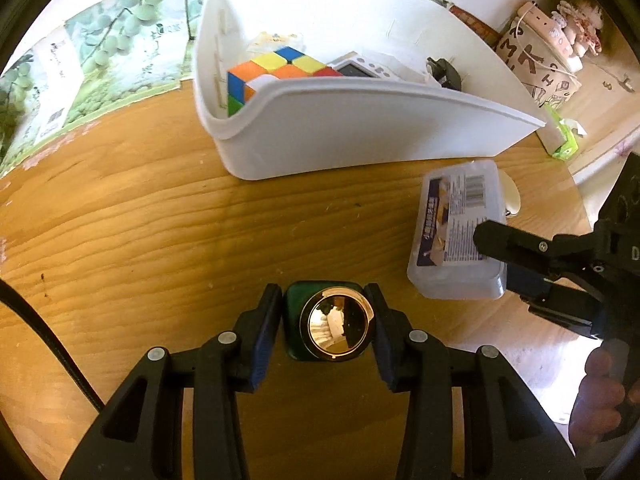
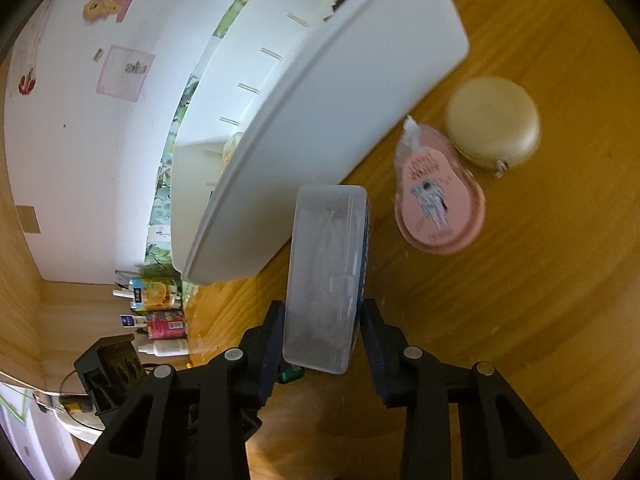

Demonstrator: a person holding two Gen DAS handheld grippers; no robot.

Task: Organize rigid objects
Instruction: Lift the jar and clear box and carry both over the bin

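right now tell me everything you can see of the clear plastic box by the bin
The clear plastic box is a frosted, rounded rectangular case with a printed label and barcode on one broad face. It sits on the wooden table near the white bin. The right gripper has its fingers against two opposite sides.

We see a dark green bottle (image 1: 298, 322) with a shiny gold cap standing upright on the wooden table, well in front of the white bin (image 1: 360, 136). The bin already holds a colourful puzzle cube (image 1: 272, 74). Beside its near wall lies a translucent plastic box (image 2: 326, 276), labelled on one face.
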